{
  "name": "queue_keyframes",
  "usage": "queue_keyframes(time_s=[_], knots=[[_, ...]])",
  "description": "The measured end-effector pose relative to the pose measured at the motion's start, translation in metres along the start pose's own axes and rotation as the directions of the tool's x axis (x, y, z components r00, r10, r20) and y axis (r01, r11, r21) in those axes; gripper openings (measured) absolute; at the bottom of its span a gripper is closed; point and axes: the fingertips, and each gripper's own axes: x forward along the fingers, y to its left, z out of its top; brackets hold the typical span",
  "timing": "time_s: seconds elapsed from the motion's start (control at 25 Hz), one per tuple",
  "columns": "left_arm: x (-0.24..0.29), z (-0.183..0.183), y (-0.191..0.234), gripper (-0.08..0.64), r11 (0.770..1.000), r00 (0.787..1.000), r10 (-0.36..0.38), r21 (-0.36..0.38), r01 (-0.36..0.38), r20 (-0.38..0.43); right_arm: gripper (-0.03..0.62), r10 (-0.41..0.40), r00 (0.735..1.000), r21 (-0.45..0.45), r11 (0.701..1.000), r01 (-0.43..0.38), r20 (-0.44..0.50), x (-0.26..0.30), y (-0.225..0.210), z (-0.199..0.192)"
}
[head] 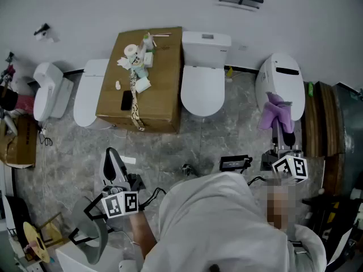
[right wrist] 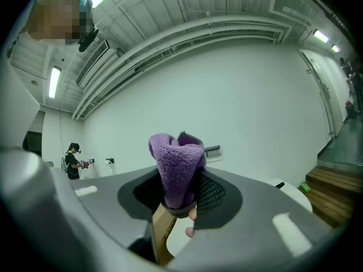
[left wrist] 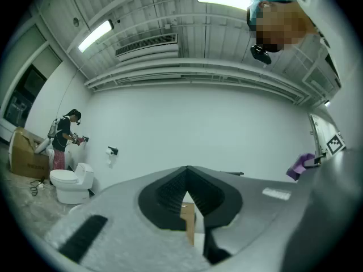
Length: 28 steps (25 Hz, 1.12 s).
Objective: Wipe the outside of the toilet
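Along the white wall, head view: several toilets stand in a row on a marbled floor (head: 170, 152), with a cardboard box (head: 161, 89) between two of them. The central toilet (head: 204, 78) has its lid down. So does the right-hand toilet (head: 281, 81). The left gripper (head: 112, 158) is held low at the left, well apart from every toilet, with its marker cube (head: 122, 204) toward the person. The right gripper (head: 279, 119) points at the right-hand toilet and carries a purple cloth (head: 272, 109), which overlaps that toilet's front edge. Whether the cloth touches it cannot be told.

Left gripper view: the jaws of the left gripper (left wrist: 187, 177) are pressed together at their tips, with nothing between them. A second person (left wrist: 62, 137) stands far off at the left beside another toilet (left wrist: 71, 183).

Right gripper view: the jaws of the right gripper (right wrist: 187, 200) pinch the purple cloth (right wrist: 176, 163), which bunches up above them. A corner of the cardboard box (right wrist: 161, 231) shows below the jaws. Part of the right-hand toilet (right wrist: 292, 194) shows at the right.
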Motion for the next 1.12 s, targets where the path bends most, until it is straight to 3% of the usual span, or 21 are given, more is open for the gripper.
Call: queue_keyframes(time_s=[0.16,0.32,0.52,0.88,1.12], knots=[[0.017,-0.01,-0.043,0.006,0.999,0.999,-0.039,-0.017,0.038,-0.025,0.135,0.002,1.0,0.015,1.0,-0.002,-0.014,-0.002,-0.025,0.008],[0.04,-0.021,-0.114,0.006,0.991,0.99,-0.134,-0.011,0.133,-0.036,0.135,0.03,0.999,0.049,0.998,-0.029,-0.037,-0.006,-0.056,0.006],[0.053,-0.035,-0.196,0.005,0.98,0.978,-0.201,-0.02,0.2,-0.052,0.135,0.066,0.997,0.081,0.995,-0.061,-0.05,-0.006,-0.098,0.004],[0.053,-0.065,-0.286,0.006,0.981,0.98,-0.185,-0.065,0.181,-0.067,0.135,0.138,0.987,0.039,0.99,-0.135,-0.08,-0.002,-0.17,0.02],[0.046,-0.085,-0.315,0.006,0.984,0.982,-0.166,-0.085,0.158,-0.092,0.137,0.178,0.975,0.021,0.984,-0.176,-0.132,0.003,-0.195,0.017]])
